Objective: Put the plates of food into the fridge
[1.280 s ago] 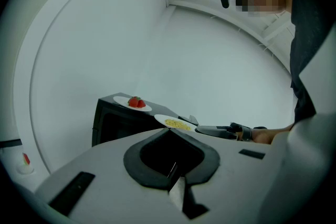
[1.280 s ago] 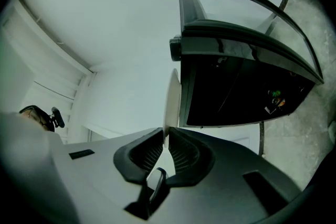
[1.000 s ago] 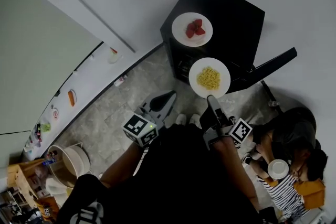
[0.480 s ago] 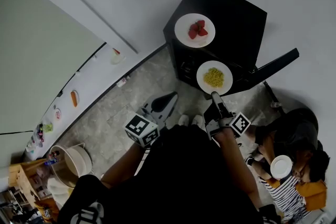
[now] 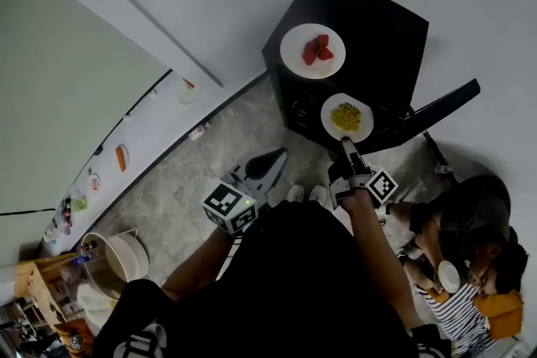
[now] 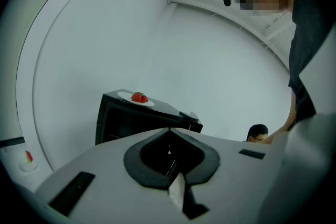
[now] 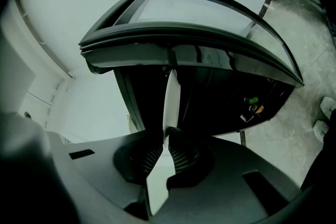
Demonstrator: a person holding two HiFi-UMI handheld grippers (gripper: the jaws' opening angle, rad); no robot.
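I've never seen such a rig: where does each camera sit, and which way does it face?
Head view: on the person's head, looking steeply down at the fridge, floor and grippers; arms and shoes show.
Left gripper view: on the left gripper, facing the fridge along its closed, empty jaws; the person's torso shows.
Right gripper view: on the right gripper, facing into the open fridge past the clamped plate of yellow food; shoes show.
Shared: head and left gripper views both show the strawberry plate.

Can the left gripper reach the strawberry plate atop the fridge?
Probably yes: the strawberry plate sits uncovered on the fridge, and the left gripper is empty with nothing between them, though its jaws are shut.
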